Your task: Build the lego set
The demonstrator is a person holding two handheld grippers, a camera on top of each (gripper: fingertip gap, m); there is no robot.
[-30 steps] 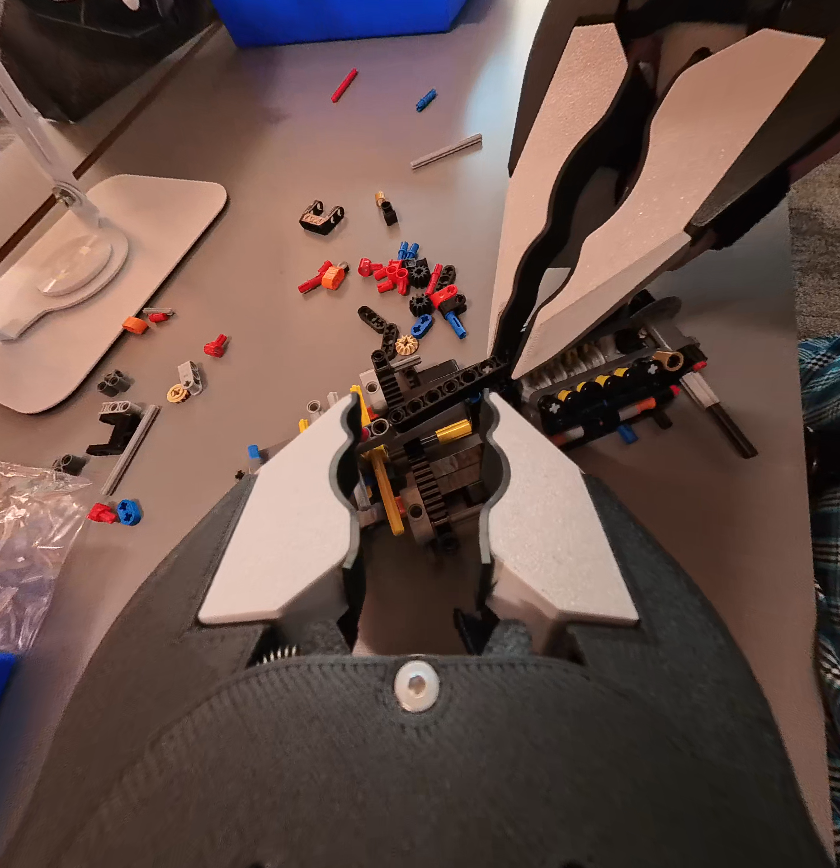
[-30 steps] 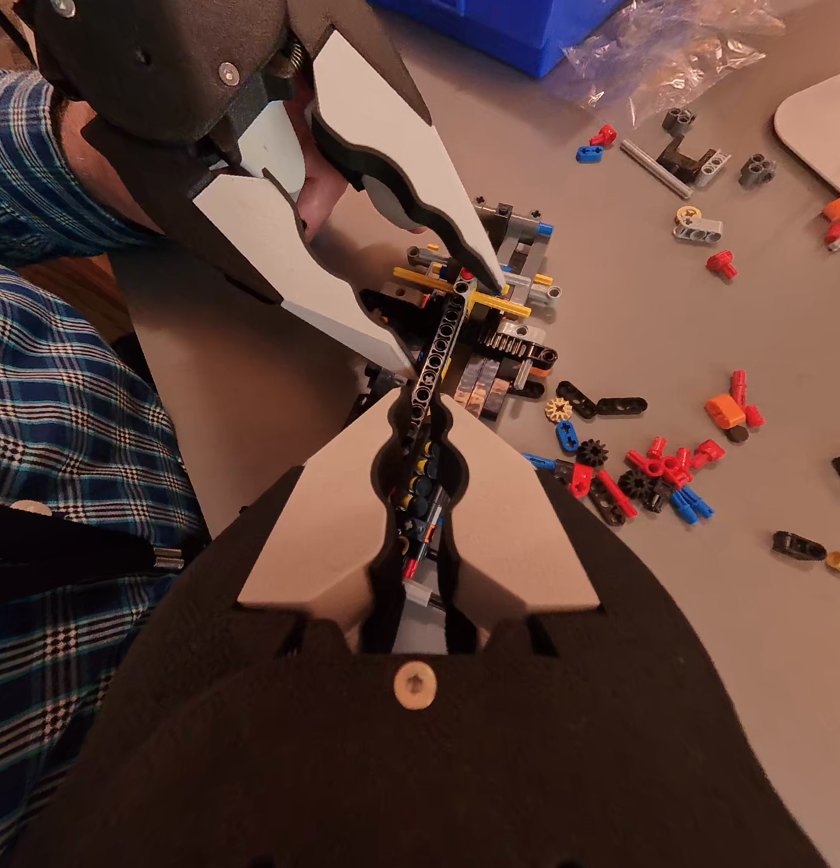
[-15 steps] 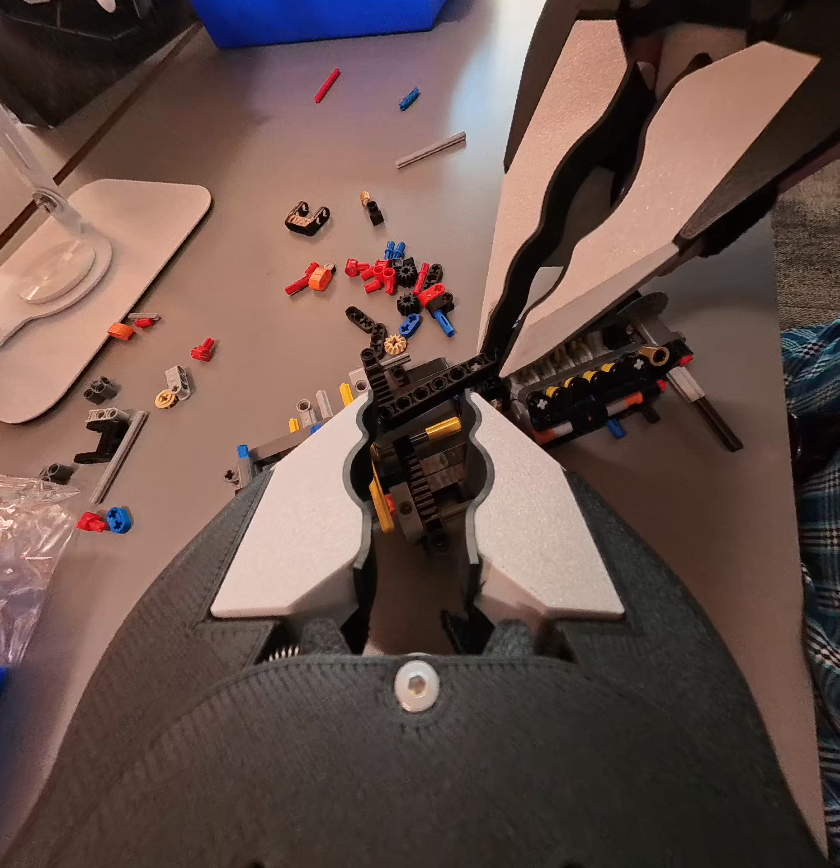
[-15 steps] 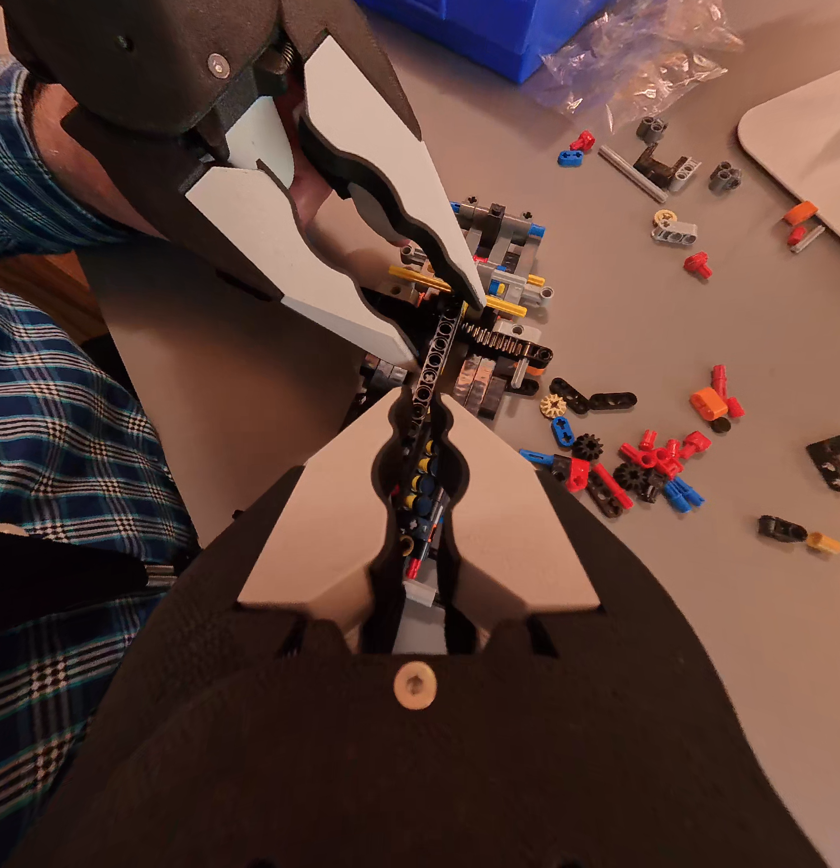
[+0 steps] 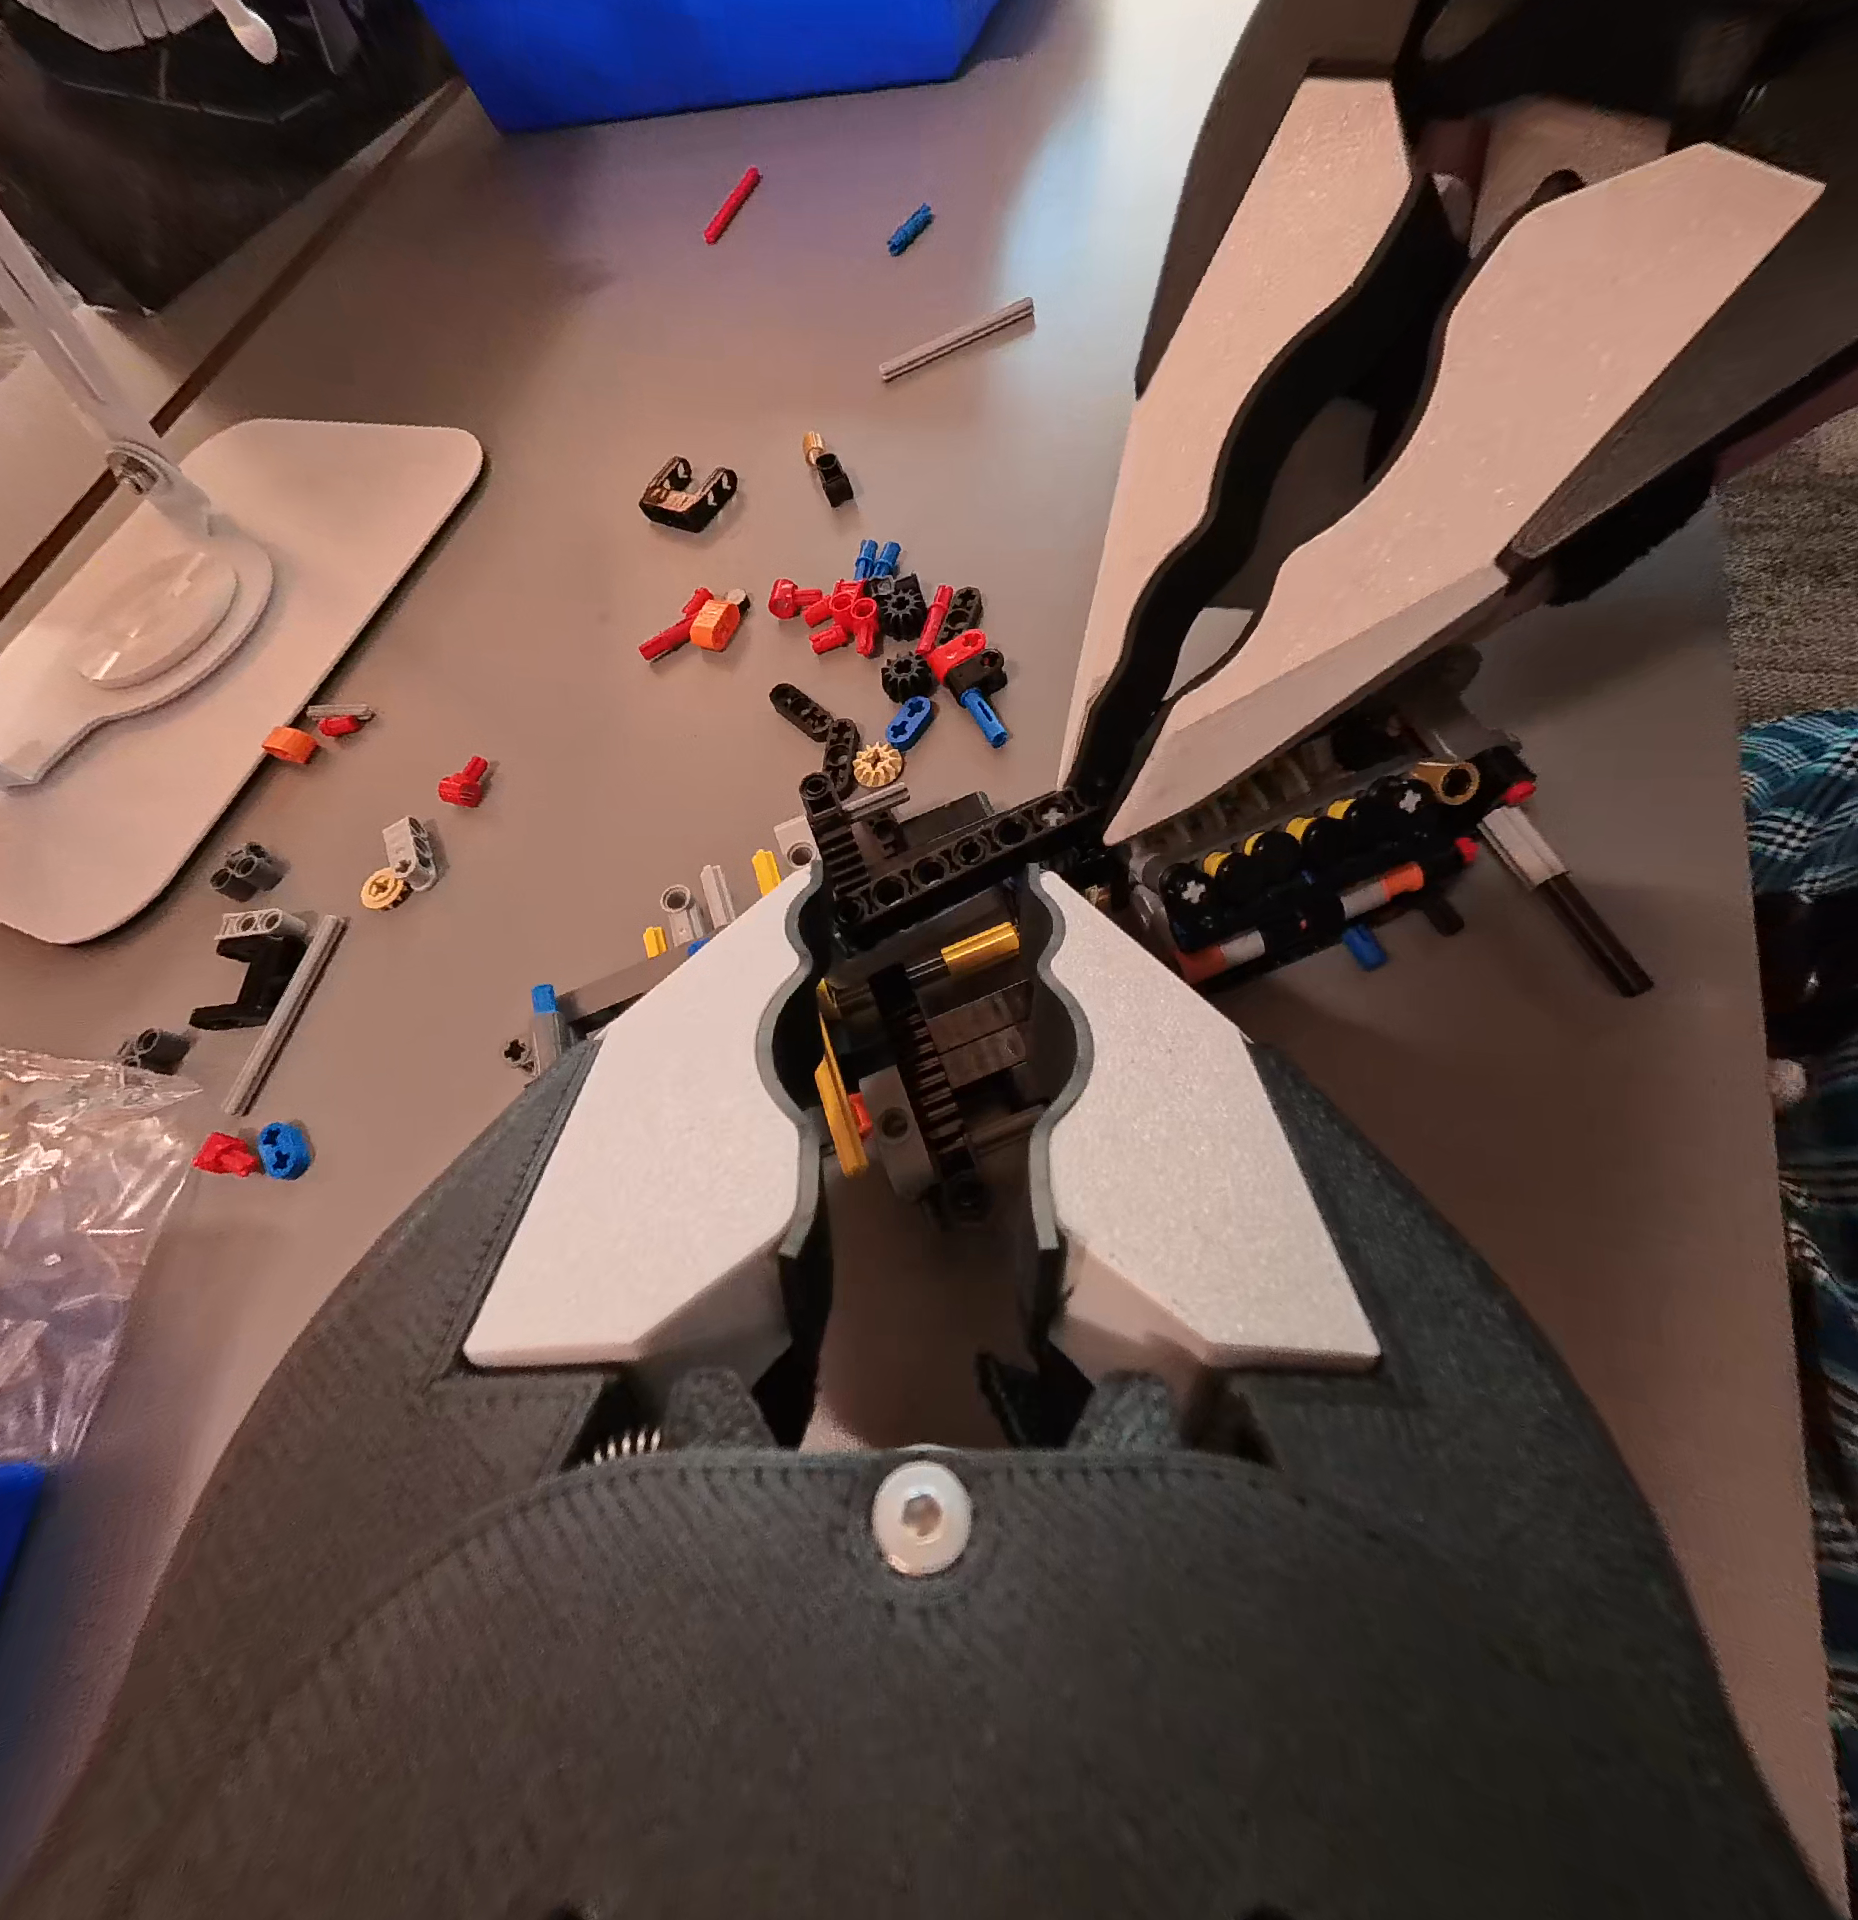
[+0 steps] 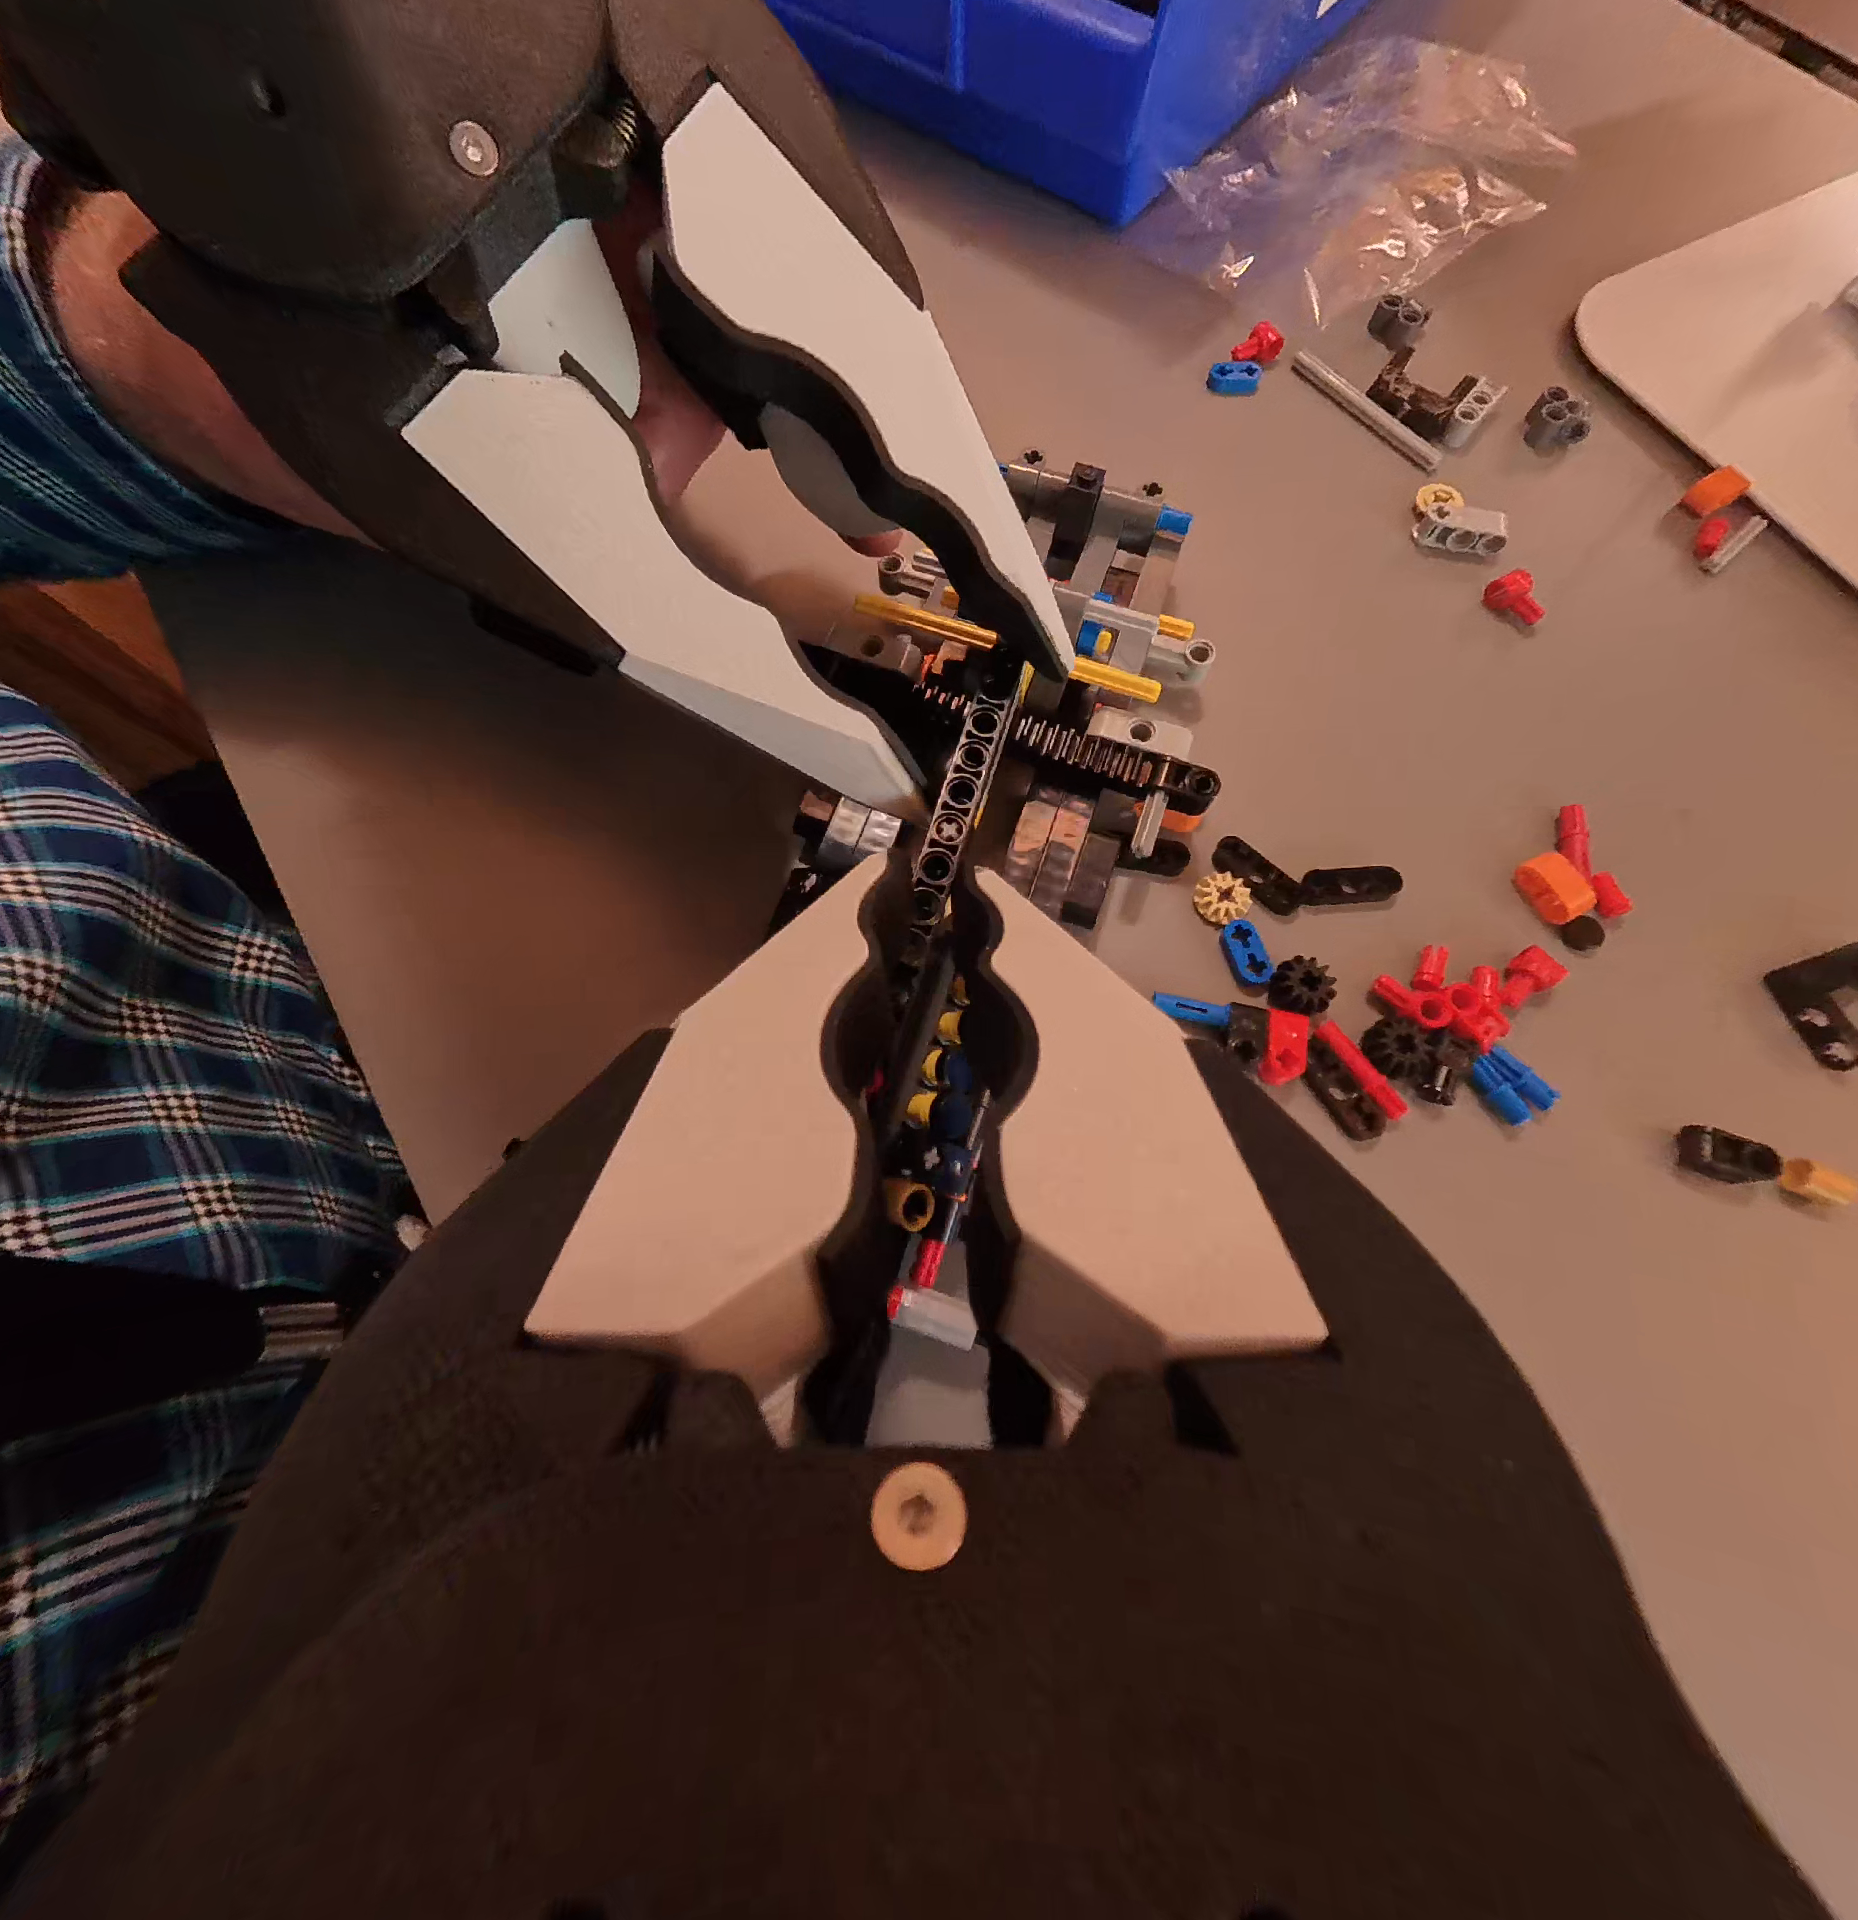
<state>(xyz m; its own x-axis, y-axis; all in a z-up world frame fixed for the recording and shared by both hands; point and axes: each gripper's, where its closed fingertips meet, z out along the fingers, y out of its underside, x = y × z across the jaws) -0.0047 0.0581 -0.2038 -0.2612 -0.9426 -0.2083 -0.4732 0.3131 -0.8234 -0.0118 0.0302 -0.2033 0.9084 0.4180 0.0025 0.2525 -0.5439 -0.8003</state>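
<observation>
Grey tabletop [image 5: 551, 312] strewn with loose parts, stand base [image 5: 281, 582] far left, blue bin [image 5: 696, 52] at the back. Left gripper [image 5: 930, 894], part open, straddles the gear-rack assembly [image 5: 956, 1039]; whether its fingers press on it, I can't tell. Right gripper [image 6: 930, 883] is nipped tight on the long black beam [image 6: 966, 769], over the second assembly [image 5: 1320, 873]. My worry: a skewed push could twist that beam out or pop pins loose. No readable writing anywhere
</observation>
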